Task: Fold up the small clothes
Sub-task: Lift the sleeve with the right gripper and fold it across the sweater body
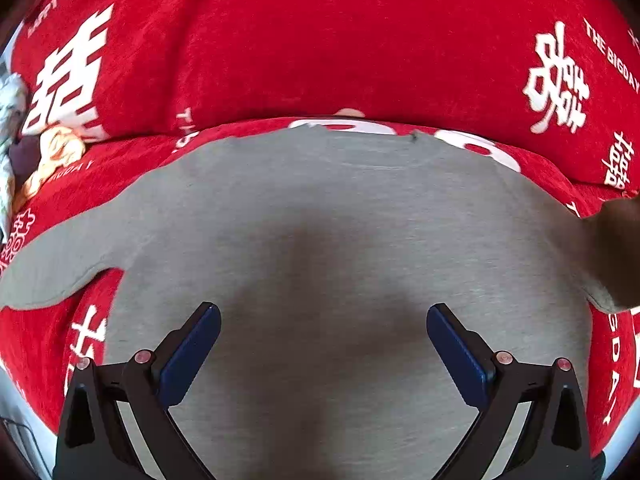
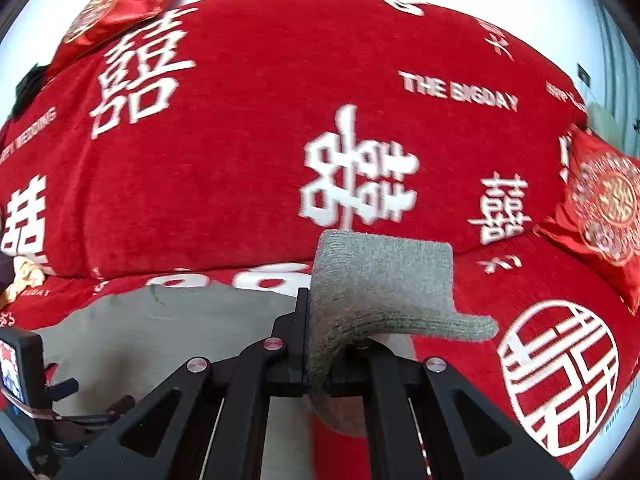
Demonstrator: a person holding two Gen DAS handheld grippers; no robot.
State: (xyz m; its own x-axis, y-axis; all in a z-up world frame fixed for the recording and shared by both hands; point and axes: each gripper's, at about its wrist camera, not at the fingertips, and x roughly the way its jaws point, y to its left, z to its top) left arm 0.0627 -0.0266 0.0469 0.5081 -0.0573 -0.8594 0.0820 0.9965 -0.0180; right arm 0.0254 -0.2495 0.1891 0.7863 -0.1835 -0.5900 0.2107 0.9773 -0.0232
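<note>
A small grey shirt lies spread flat on a red sofa cover, collar toward the backrest, one sleeve stretched out to the left. My left gripper hovers over the shirt's body, open, nothing between its blue pads. In the right wrist view my right gripper is shut on the shirt's other sleeve, whose ribbed cuff stands lifted and folded over the fingers. The shirt's body lies to the left below it.
The red cover with white printed characters drapes seat and backrest. Embroidered red cushions sit at the right and top left. Other small clothes are heaped at the left. The left gripper's handle with a small screen shows low left.
</note>
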